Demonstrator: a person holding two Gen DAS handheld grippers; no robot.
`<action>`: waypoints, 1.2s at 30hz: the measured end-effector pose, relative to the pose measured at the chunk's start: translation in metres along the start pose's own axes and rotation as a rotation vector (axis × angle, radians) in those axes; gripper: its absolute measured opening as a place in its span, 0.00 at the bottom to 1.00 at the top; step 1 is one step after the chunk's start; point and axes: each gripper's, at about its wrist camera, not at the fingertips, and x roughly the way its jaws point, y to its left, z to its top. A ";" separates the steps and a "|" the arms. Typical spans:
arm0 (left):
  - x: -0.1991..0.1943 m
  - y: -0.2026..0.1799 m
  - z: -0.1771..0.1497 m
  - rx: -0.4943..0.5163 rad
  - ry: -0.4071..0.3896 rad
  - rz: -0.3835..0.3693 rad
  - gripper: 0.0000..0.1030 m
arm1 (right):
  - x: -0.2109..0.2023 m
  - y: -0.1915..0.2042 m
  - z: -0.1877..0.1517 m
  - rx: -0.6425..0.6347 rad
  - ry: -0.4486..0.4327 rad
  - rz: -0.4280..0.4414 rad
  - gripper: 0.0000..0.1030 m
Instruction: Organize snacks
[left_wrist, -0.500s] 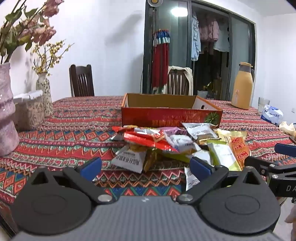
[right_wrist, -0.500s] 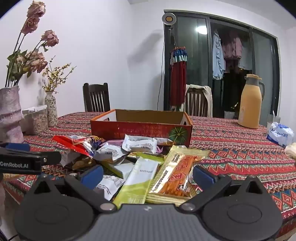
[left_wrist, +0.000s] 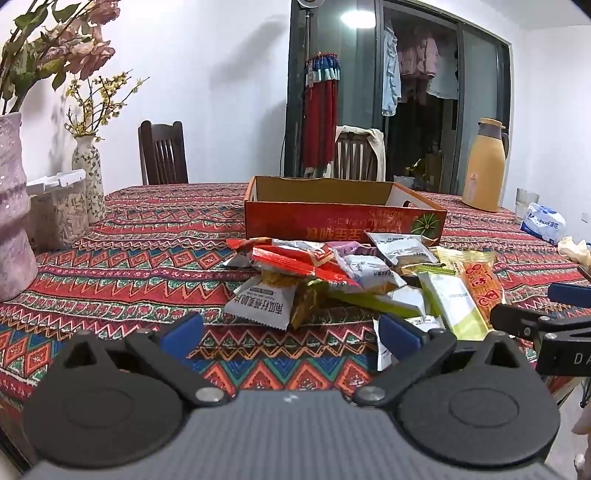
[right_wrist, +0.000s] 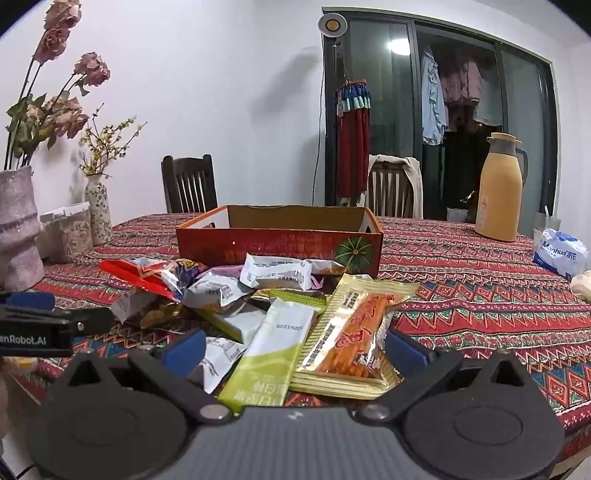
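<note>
A heap of snack packets (left_wrist: 343, 277) lies on the patterned tablecloth in front of an open red cardboard box (left_wrist: 343, 218), which looks empty from here. The pile holds a white packet (left_wrist: 260, 304), a long red one (left_wrist: 295, 264), a light green bar (right_wrist: 275, 345) and a gold packet of orange sticks (right_wrist: 354, 328). My left gripper (left_wrist: 291, 334) hangs open at the table's near edge, left of the heap, holding nothing. My right gripper (right_wrist: 295, 349) is open too, low over the near end of the green bar and gold packet, its blue pads apart from them.
Two vases (left_wrist: 11, 225) with flowers and a clear lidded container (left_wrist: 59, 214) stand at the left. A tan thermos jug (left_wrist: 484, 166), a glass and a blue-white tissue pack (left_wrist: 543, 223) stand at the far right. Chairs (left_wrist: 162, 151) stand behind the table.
Both grippers have crept slightly forward towards the heap, so the packets look a little larger. Nothing on the table has moved.
</note>
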 end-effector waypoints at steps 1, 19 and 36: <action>0.001 0.001 0.000 -0.001 0.003 0.000 1.00 | 0.000 0.001 -0.001 0.000 0.001 0.000 1.00; 0.002 0.003 -0.001 -0.008 0.007 0.001 1.00 | 0.004 -0.003 -0.004 0.008 0.023 0.000 1.00; 0.002 0.002 -0.001 -0.008 0.008 0.002 1.00 | 0.005 -0.003 -0.006 0.011 0.030 0.000 1.00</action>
